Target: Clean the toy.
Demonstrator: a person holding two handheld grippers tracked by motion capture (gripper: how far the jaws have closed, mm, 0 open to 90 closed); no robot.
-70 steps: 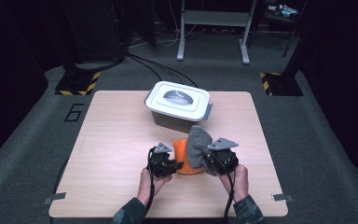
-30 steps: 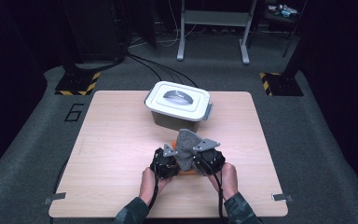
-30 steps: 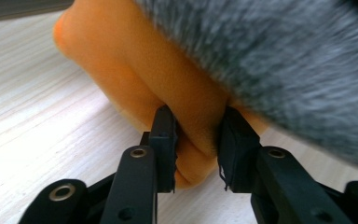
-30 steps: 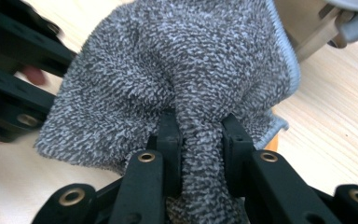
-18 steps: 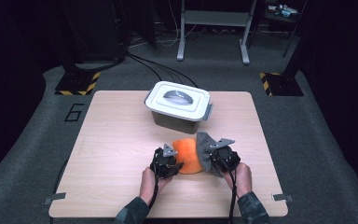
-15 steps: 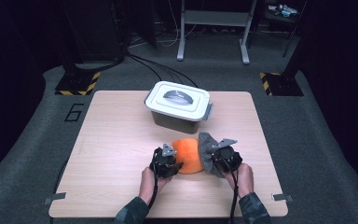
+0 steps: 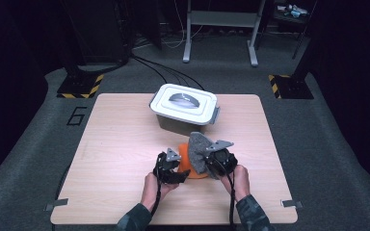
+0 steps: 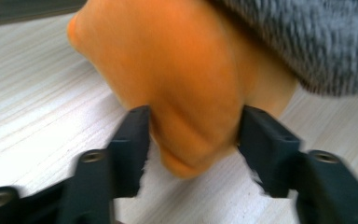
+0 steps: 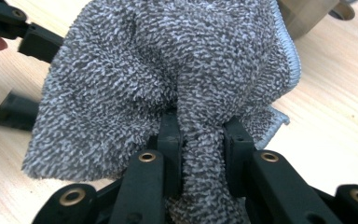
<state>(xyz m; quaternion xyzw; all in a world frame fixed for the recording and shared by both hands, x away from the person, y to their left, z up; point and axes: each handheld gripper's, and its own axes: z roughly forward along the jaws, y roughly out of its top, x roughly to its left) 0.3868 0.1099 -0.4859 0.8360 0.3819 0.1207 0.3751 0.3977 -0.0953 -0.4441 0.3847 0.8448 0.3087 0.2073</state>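
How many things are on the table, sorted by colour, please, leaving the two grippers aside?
Orange cloth: 1
Grey towel: 1, held above the table
White lidded box: 1
Total: 3

The grey cloth [image 7: 200,153] hides most of the orange cloth [image 7: 185,159].

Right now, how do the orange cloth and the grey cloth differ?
The orange cloth looks smooth; the grey cloth is nubbly terry with a stitched pale edge. The orange cloth rests on the table, while the grey cloth is lifted, bunched and pinched in the right gripper. The left gripper has just been opening, its jaws either side of an orange fold. Both are soft cloths lying together.
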